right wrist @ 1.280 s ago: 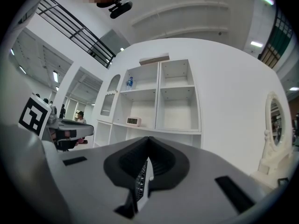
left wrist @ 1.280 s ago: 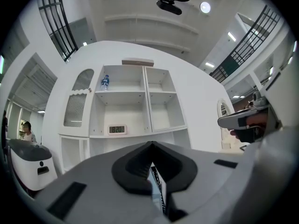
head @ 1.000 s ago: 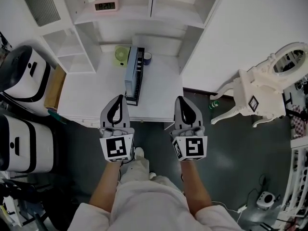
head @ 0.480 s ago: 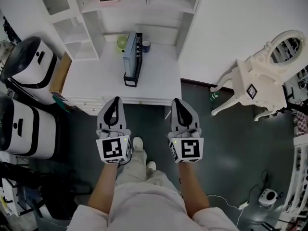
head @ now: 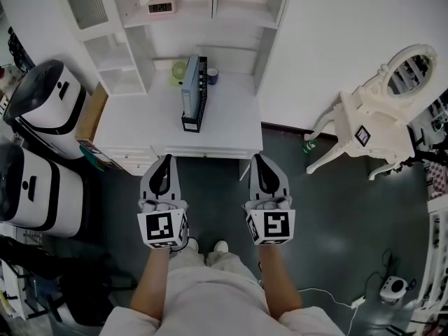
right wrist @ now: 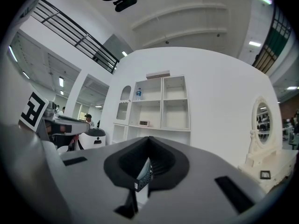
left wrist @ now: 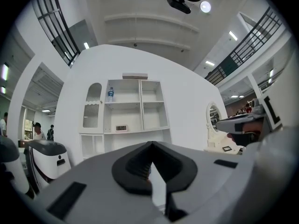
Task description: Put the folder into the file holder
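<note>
A black mesh file holder point(head: 196, 98) stands on the white desk point(head: 231, 124), with a grey-blue folder point(head: 189, 93) upright inside it. Both grippers hover over the dark floor just short of the desk's front edge, apart from the holder. My left gripper point(head: 166, 159) is shut with nothing in it, its tips meeting in the left gripper view point(left wrist: 150, 144). My right gripper point(head: 260, 158) is likewise shut and empty point(right wrist: 149, 140). Through the hollow below its tips, the right gripper view shows a corner of the file holder point(right wrist: 142, 175).
A green cup point(head: 178, 70) and a blue mug point(head: 213, 76) sit behind the holder, and a clock point(head: 159, 7) sits on the shelf unit above. Two white machines point(head: 38, 110) stand at the left, with a white ornate dresser point(head: 378, 121) and a green bottle point(head: 308, 145) at the right.
The person has backed away from the desk. Both grippers, earlier over its front edge, are now over the floor. Both stayed shut.
</note>
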Action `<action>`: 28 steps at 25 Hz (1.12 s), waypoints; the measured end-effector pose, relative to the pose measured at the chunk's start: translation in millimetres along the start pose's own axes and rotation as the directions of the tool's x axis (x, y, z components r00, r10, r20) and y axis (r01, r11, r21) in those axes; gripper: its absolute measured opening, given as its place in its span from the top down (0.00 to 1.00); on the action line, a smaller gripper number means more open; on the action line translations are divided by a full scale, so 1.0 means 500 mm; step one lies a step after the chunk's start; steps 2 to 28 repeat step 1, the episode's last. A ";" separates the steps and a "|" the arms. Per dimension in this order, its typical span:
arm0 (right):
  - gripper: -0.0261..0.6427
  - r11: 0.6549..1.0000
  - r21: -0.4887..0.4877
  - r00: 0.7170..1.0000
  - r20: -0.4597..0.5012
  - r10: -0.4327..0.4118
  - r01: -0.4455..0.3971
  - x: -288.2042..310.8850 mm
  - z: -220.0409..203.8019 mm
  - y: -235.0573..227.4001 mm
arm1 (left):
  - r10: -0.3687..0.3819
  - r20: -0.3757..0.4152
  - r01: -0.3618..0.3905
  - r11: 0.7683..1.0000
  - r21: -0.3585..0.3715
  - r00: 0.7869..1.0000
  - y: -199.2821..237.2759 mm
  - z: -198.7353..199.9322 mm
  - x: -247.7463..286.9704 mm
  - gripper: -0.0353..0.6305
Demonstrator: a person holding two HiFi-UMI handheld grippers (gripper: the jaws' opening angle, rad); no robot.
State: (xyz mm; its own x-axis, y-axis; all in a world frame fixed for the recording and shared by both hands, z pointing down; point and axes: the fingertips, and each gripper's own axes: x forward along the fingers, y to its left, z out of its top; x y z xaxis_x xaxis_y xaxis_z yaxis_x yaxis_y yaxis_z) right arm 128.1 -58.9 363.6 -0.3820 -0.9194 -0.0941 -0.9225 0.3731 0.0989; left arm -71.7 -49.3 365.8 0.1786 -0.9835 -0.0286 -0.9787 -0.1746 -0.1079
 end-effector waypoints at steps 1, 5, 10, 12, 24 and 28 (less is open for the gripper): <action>0.97 1.000 0.002 1.000 -0.001 0.000 0.000 -0.001 0.000 0.006 | -0.004 -0.001 0.004 1.000 -0.004 1.000 0.003 -0.001 -0.007 0.96; 0.97 1.000 0.002 1.000 -0.001 0.000 0.000 -0.001 0.000 0.006 | -0.004 -0.001 0.004 1.000 -0.004 1.000 0.003 -0.001 -0.007 0.96; 0.97 1.000 0.002 1.000 -0.001 0.000 0.000 -0.001 0.000 0.006 | -0.004 -0.001 0.004 1.000 -0.004 1.000 0.003 -0.001 -0.007 0.96; 0.97 1.000 0.002 1.000 -0.001 0.000 0.000 -0.001 0.000 0.006 | -0.004 -0.001 0.004 1.000 -0.004 1.000 0.003 -0.001 -0.007 0.96; 0.97 1.000 0.002 1.000 -0.001 0.000 0.000 -0.001 0.000 0.006 | -0.004 -0.001 0.004 1.000 -0.004 1.000 0.003 -0.001 -0.007 0.96; 0.97 1.000 0.002 1.000 -0.001 0.000 0.000 -0.001 0.000 0.006 | -0.004 -0.001 0.004 1.000 -0.004 1.000 0.003 -0.001 -0.007 0.96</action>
